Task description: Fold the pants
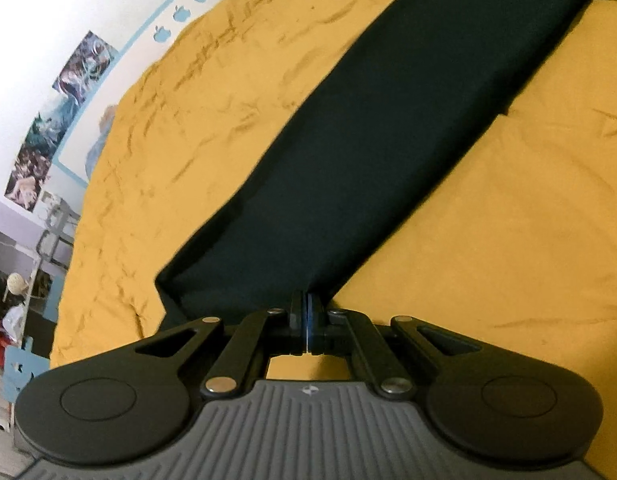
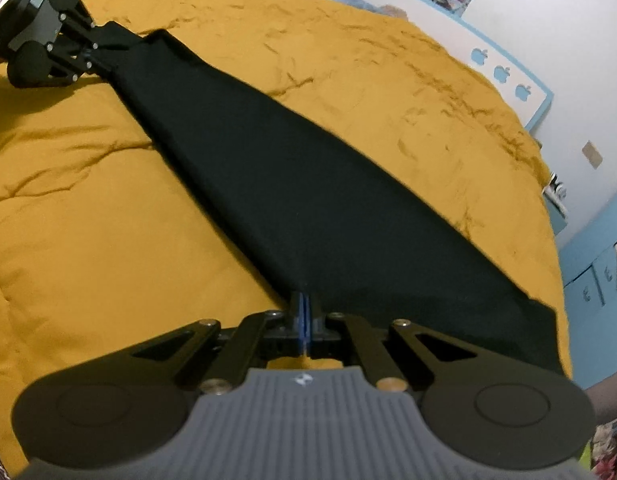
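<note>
Pants (image 1: pixel 388 152), limp and light, are sagging between left gripper (image 1: pixel 307 316) and right gripper (image 2: pixel 304 312), both pinching opposite end edges.

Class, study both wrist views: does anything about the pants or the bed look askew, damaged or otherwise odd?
Nothing stands out. The black pants stretch smoothly between the left hand-held gripper and right hand-held gripper, each shut on one end. The yellow bedcover is only wrinkled, with no tear or spill visible.

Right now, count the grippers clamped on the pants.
2. The left gripper is shut on one end of the black pants; the right gripper is shut on the opposite end, over the yellow bedspread.
</note>
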Demonstrator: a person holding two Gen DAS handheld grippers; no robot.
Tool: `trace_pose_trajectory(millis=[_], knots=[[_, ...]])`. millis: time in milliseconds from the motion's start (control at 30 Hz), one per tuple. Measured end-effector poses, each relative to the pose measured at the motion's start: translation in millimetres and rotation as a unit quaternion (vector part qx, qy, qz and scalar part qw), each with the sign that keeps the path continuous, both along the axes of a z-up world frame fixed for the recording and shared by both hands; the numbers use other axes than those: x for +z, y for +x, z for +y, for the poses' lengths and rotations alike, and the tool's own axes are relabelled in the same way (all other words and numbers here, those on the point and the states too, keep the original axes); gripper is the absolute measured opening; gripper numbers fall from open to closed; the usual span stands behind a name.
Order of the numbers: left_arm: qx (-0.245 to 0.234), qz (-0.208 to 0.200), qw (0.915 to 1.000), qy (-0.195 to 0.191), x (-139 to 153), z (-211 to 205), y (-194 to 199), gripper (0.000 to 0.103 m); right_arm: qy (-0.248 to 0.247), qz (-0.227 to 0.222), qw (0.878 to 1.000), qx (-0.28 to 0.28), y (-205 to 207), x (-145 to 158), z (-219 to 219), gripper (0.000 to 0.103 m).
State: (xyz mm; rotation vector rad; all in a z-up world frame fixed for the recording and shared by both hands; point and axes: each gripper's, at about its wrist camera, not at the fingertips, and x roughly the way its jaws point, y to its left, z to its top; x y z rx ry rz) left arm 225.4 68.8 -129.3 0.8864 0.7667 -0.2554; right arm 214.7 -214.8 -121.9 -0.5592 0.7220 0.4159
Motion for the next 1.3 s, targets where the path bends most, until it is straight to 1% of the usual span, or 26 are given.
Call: trace_pose_trajectory(millis=[100, 167, 233, 267, 333, 367, 433, 467, 500, 533, 600, 633, 700, 733, 800, 867, 900, 933, 967, 1033, 1067, 1100, 1167, 1200, 1267, 1300], knots=[[0.024, 0.011, 0.9993, -0.027, 4, 4, 5, 0.001, 0.017, 0.016, 1.0, -0.009, 4, -6, -3, 0.0], [0.043, 0.02, 0.9976, -0.051, 12, 9, 7, 0.009, 0.036, 0.026, 0.999, -0.014, 3, -6, -8, 0.0], [0.06, 0.028, 0.9935, -0.093, 24, 13, 5, 0.014, 0.063, 0.034, 0.997, -0.019, 2, 1, -16, 0.009], [0.067, 0.03, 0.9904, -0.117, 32, 15, 4, 0.016, 0.077, 0.035, 0.996, -0.024, 1, 7, -23, 0.017], [0.086, 0.031, 0.9831, -0.159, 46, 16, 4, 0.016, 0.104, 0.032, 0.993, -0.042, 2, 18, -40, 0.019], [0.096, 0.028, 0.979, -0.177, 51, 16, 5, 0.016, 0.121, 0.031, 0.991, -0.057, 4, 24, -51, 0.022], [0.126, 0.024, 0.9684, -0.214, 59, 17, 10, 0.016, 0.161, 0.029, 0.981, -0.102, 12, 33, -82, 0.028], [0.143, 0.022, 0.9629, -0.228, 59, 16, 13, 0.016, 0.18, 0.026, 0.974, -0.133, 16, 35, -100, 0.032], [0.155, 0.021, 0.9587, -0.237, 59, 16, 17, 0.016, 0.202, 0.023, 0.964, -0.171, 21, 37, -121, 0.034], [0.171, 0.021, 0.9539, -0.246, 57, 14, 21, 0.016, 0.226, 0.018, 0.951, -0.208, 25, 37, -143, 0.036], [0.201, 0.024, 0.9451, -0.257, 51, 13, 27, 0.016, 0.286, 0.011, 0.913, -0.291, 31, 36, -192, 0.045], [0.214, 0.03, 0.9395, -0.266, 47, 12, 29, 0.016, 0.314, 0.008, 0.891, -0.327, 33, 34, -215, 0.048], [0.231, 0.038, 0.932, -0.276, 39, 12, 33, 0.016, 0.374, 0.005, 0.842, -0.388, 37, 27, -262, 0.059], [0.239, 0.039, 0.9294, -0.278, 35, 11, 33, 0.016, 0.403, 0.007, 0.817, -0.412, 39, 22, -282, 0.061], [0.252, 0.038, 0.9246, -0.284, 32, 12, 36, 0.016, 0.467, 0.027, 0.762, -0.448, 45, 5, -320, 0.061], [0.262, 0.035, 0.9189, -0.293, 31, 14, 36, 0.016, 0.519, 0.045, 0.716, -0.465, 52, -15, -344, 0.061], [0.265, 0.035, 0.9164, -0.298, 30, 15, 34, 0.016, 0.539, 0.052, 0.698, -0.468, 56, -26, -351, 0.061], [0.269, 0.036, 0.9142, -0.301, 31, 15, 33, 0.016, 0.555, 0.059, 0.684, -0.469, 60, -35, -355, 0.061], [0.273, 0.037, 0.9125, -0.303, 30, 16, 33, 0.016, 0.569, 0.063, 0.671, -0.471, 64, -45, -359, 0.056], [0.277, 0.039, 0.9107, -0.304, 30, 17, 34, 0.016, 0.589, 0.062, 0.652, -0.474, 69, -58, -365, 0.044], [0.278, 0.04, 0.9111, -0.301, 29, 16, 36, 0.014, 0.592, 0.06, 0.647, -0.476, 72, -61, -367, 0.024], [0.279, 0.042, 0.9118, -0.298, 29, 15, 36, 0.013, 0.592, 0.062, 0.648, -0.475, 73, -62, -369, 0.007], [0.278, 0.047, 0.9137, -0.293, 28, 15, 38, 0.009, 0.598, 0.053, 0.653, -0.462, 71, -54, -371, 0.004], [0.277, 0.05, 0.9151, -0.289, 27, 15, 39, 0.009, 0.592, 0.045, 0.67, -0.446, 72, -45, -371, 0.003], [0.276, 0.051, 0.9165, -0.285, 24, 14, 40, 0.008, 0.549, 0.042, 0.711, -0.437, 77, -35, -369, 0.002], [0.277, 0.052, 0.9164, -0.284, 23, 14, 40, 0.008, 0.533, 0.05, 0.72, -0.442, 80, -39, -369, 0.002]])
